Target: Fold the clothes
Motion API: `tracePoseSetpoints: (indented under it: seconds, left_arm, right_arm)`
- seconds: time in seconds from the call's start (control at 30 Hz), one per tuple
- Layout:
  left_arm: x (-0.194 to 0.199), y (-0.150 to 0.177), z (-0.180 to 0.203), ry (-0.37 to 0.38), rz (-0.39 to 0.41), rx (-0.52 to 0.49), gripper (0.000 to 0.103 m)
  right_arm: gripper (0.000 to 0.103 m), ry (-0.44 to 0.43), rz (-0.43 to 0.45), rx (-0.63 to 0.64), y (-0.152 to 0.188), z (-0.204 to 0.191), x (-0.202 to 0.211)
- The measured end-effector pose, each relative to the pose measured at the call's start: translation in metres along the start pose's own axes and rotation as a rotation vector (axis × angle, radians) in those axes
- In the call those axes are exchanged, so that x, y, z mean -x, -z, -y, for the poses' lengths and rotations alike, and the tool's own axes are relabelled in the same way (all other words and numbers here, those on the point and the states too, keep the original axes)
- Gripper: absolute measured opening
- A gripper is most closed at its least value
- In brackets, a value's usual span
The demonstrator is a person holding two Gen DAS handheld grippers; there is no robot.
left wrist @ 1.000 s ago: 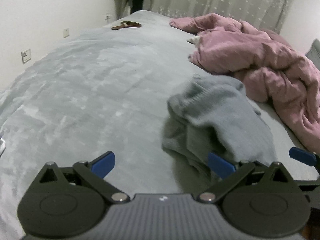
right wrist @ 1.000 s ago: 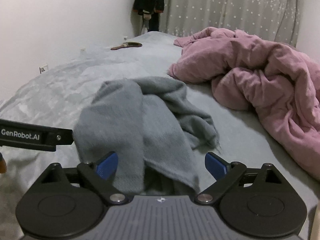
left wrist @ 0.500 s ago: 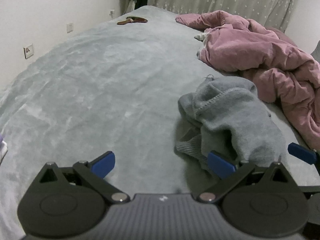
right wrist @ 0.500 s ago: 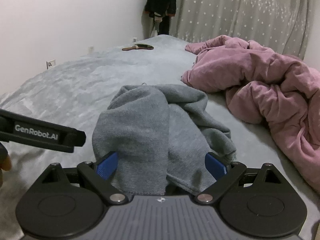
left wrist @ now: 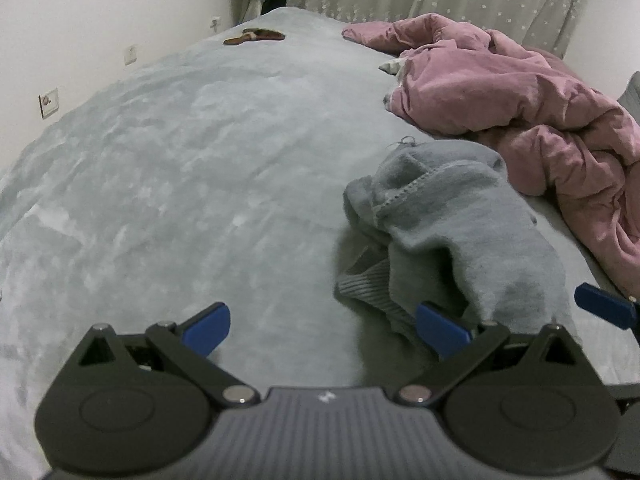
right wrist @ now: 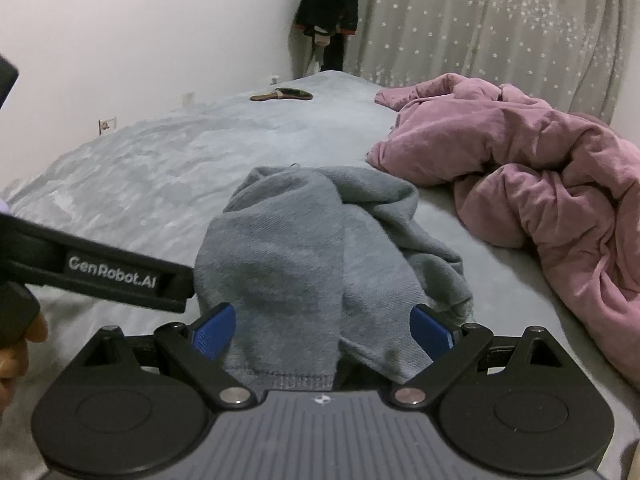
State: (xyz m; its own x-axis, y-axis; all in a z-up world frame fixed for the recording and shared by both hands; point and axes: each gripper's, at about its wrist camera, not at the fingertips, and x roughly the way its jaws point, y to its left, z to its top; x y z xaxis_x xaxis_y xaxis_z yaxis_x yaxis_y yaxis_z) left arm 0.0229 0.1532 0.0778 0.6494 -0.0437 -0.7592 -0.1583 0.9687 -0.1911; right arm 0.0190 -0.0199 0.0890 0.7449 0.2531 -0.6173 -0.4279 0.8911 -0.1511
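Your right tool (right wrist: 322,332) had drawn closer over the sweater (right wrist: 316,256) at frame centre, gaping and empty; left tool (left wrist: 324,330) likewise wide, empty: grasping remained.

A plain grey knitted sweater (right wrist: 312,264) lies on a pale grey-blue bed cover (left wrist: 180,184) with lighter brushed patches. Beside it is a dusty pink duvet (right wrist: 532,184). The curtain (right wrist: 500,28) is beige-grey, dotted with small white stars. The wall (right wrist: 140,32) is white. Both grippers have black bodies with bright blue fingers (left wrist: 208,326), and a dark garment (right wrist: 328,0) hangs in the corner.
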Motion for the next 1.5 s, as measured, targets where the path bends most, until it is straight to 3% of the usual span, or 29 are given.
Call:
tracePoseSetpoints:
  seconds: [0.27,0.6,0.7,0.83,0.9,0.97,1.0,1.03,1.27,1.5]
  left_arm:
    - [0.002,0.003,0.008,0.003,-0.006,-0.001,0.103]
    - [0.003,0.01,0.024,-0.073,0.032,-0.097,0.103]
    - [0.001,0.007,0.017,-0.076,0.023,-0.063,0.103]
    - [-0.001,0.005,0.018,-0.063,0.027,-0.058,0.103]
    - [-0.001,0.006,0.019,-0.059,0.027,-0.066,0.103]
    - [-0.001,0.006,0.019,-0.056,0.026,-0.072,0.103]
    - [-0.001,0.006,0.018,-0.055,0.026,-0.074,0.103]
    - [-0.001,0.006,0.017,-0.053,0.025,-0.072,0.103]
    - [-0.001,0.006,0.018,-0.018,0.013,-0.082,0.103]
    - [-0.002,0.011,0.031,0.006,0.017,-0.155,0.103]
  right_arm:
    - [0.095,-0.019,-0.01,0.018,0.003,-0.008,-0.002]
    - [0.095,0.014,-0.031,-0.044,0.005,0.001,-0.012]
    - [0.093,0.038,-0.037,-0.034,0.007,0.002,-0.014]
    - [0.078,0.045,-0.039,-0.029,0.007,0.005,-0.016]
    - [0.048,0.035,-0.041,-0.036,0.008,0.007,-0.015]
    - [0.032,0.034,-0.04,-0.051,0.006,0.012,-0.012]
    - [0.014,0.039,-0.032,-0.062,0.005,0.015,-0.009]
    - [0.006,0.049,-0.023,-0.072,0.004,0.019,-0.005]
    - [0.005,0.19,0.136,-0.119,-0.001,0.057,0.051]
    - [0.005,0.28,0.185,-0.207,0.001,0.098,0.072]
